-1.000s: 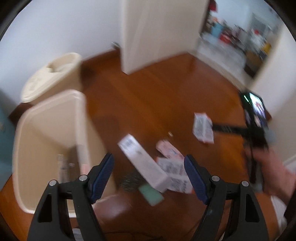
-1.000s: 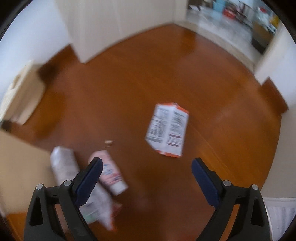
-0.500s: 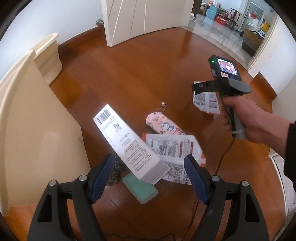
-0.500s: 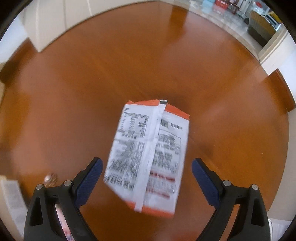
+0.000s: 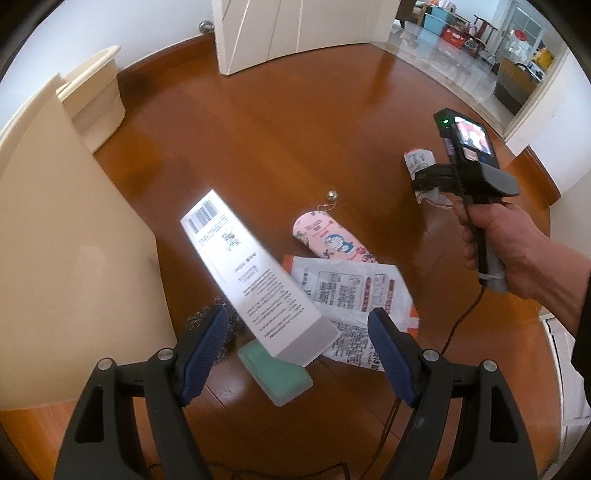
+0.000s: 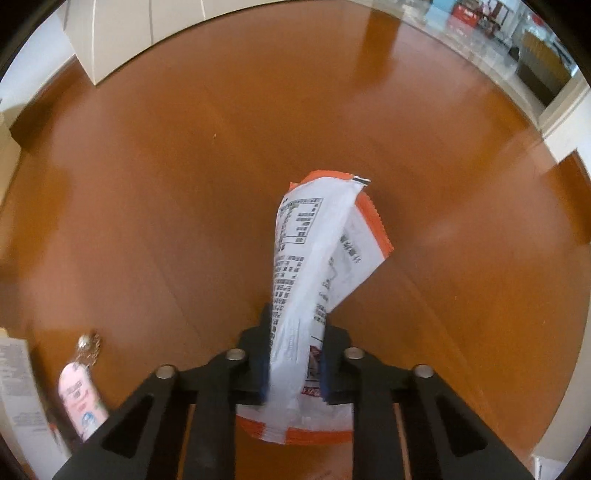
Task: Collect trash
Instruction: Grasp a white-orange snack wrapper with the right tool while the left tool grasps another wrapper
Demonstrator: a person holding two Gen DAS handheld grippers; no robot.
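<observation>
My right gripper [image 6: 294, 362] is shut on a white and orange snack wrapper [image 6: 314, 251], which is folded up between the pads just above the wooden floor. The left wrist view shows that same gripper [image 5: 424, 181] in a person's hand, pinching the wrapper [image 5: 419, 158]. My left gripper [image 5: 297, 321] is open and hangs over a pile of litter. A long white box [image 5: 251, 273] lies between its fingers, untouched. Under the box are a green sponge [image 5: 277, 376], a steel scourer [image 5: 207, 325] and another white and orange wrapper [image 5: 354, 291]. A pink cartoon pouch [image 5: 332, 240] lies just beyond.
A tall beige bin [image 5: 66, 258] stands close on the left of the pile, with a second beige bin [image 5: 96, 92] behind it. A white door [image 5: 258, 33] stands at the back. A doorway at the far right leads to another room. A black cable [image 5: 461, 317] trails across the floor.
Both grippers have come down toward the floor. The right jaws, wide open around the flat wrapper before, have closed and crumpled it. The left gripper stays open over the white box.
</observation>
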